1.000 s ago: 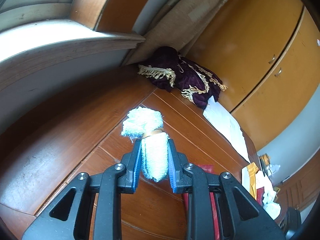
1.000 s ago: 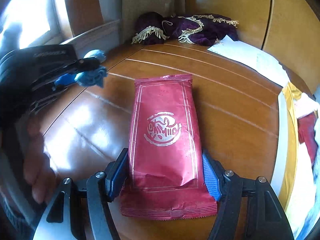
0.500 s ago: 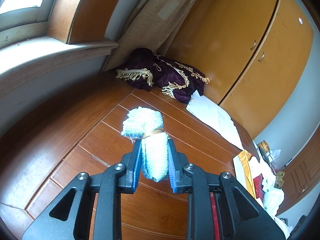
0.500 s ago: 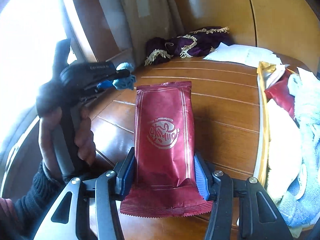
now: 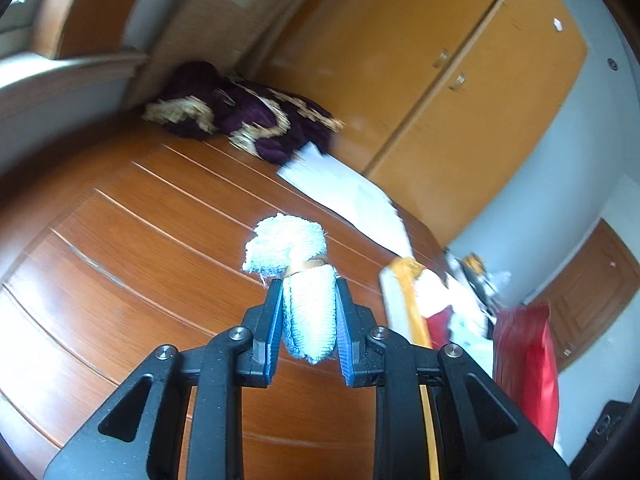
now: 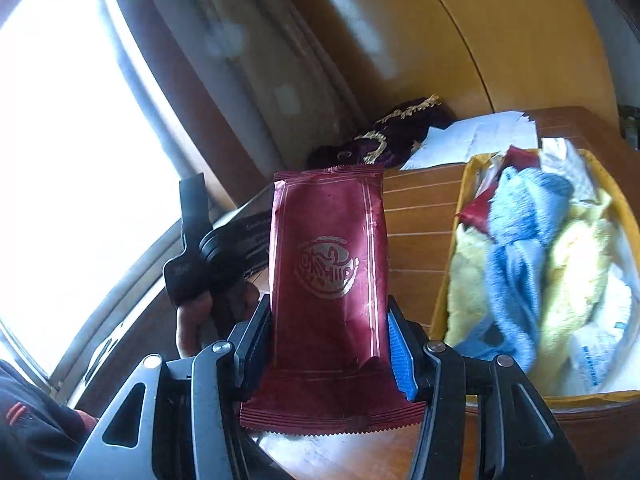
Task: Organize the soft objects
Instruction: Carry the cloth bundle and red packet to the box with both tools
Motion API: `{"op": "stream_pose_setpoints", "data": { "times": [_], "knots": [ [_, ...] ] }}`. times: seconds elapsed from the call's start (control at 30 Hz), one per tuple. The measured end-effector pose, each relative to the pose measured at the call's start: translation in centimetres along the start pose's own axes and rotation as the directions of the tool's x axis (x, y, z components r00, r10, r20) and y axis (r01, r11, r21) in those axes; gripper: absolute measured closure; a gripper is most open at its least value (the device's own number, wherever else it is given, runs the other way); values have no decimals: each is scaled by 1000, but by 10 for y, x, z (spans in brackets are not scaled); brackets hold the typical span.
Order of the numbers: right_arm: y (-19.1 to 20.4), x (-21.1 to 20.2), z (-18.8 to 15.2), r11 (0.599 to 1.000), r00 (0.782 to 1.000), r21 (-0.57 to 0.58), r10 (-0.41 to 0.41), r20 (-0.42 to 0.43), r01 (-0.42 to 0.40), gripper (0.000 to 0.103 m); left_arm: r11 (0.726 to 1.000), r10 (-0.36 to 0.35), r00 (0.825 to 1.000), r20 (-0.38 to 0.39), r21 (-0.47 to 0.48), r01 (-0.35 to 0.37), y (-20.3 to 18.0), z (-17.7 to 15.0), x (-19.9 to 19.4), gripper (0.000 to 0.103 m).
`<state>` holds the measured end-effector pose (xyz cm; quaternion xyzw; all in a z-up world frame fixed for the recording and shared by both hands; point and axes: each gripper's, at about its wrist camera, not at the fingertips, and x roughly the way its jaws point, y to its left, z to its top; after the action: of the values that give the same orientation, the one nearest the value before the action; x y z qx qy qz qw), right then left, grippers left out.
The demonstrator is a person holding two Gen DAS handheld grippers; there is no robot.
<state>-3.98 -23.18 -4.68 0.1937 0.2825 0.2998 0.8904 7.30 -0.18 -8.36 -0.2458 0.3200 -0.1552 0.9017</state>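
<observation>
A rolled light-blue cloth (image 5: 308, 316) is clamped between the blue-padded fingers of the left gripper (image 5: 309, 320), with its long axis running forward along the fingers; its frayed, bunched end is pointed away from the camera, beyond a tan band wrapped around the roll. The cloth is held in the air above the wooden table (image 5: 152, 248). A dark red foil packet (image 6: 329, 280) is gripped by its two long edges in the right gripper (image 6: 328, 344), held upright with its long axis along the fingers and its crimped top seal pointed away. A round metallic emblem is printed on the packet's face, but its characters cannot be read. To the right of the packet, a yellow-rimmed box (image 6: 448, 280) filled with blue and yellow cloths is seen on the table. Farther back, a purple gold-fringed fabric (image 5: 240, 116) and white papers (image 5: 340, 188) are seen near wooden cabinet doors (image 5: 460, 92).
</observation>
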Motion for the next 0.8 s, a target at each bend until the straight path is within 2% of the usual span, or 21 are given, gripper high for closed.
{"op": "stream_pose_setpoints", "data": {
  "times": [0.07, 0.17, 0.27, 0.37, 0.47, 0.57, 0.8],
  "knots": [
    [-10, -17, 7, 999, 998, 19, -40, 39, 39, 50, 998, -54, 997, -47, 22, 56, -21, -7, 5, 82],
    [-24, -37, 18, 991, 987, 29, -135, 92, 133, 50, 988, -137, 984, -114, 59, 145, -59, -12, 11, 82],
    [-43, -49, 28, 975, 968, 55, -219, 120, 214, 50, 966, -227, 964, -136, 92, 241, -95, -14, 12, 82],
    [-65, -56, 33, 957, 951, 104, -283, 123, 271, 50, 947, -284, 944, -169, 107, 304, -121, -17, 21, 82],
    [-86, -53, 36, 934, 935, 152, -339, 100, 323, 50, 942, -289, 934, -211, 109, 316, -133, -25, 38, 82],
    [-98, -47, 33, 915, 920, 169, -383, 81, 366, 50, 945, -269, 936, -228, 128, 302, -132, -40, 49, 82],
    [-97, -33, 20, 886, 891, 107, -454, -4, 452, 48, 924, -284, 922, -263, 181, 336, -130, -60, 50, 82]
  ]
}}
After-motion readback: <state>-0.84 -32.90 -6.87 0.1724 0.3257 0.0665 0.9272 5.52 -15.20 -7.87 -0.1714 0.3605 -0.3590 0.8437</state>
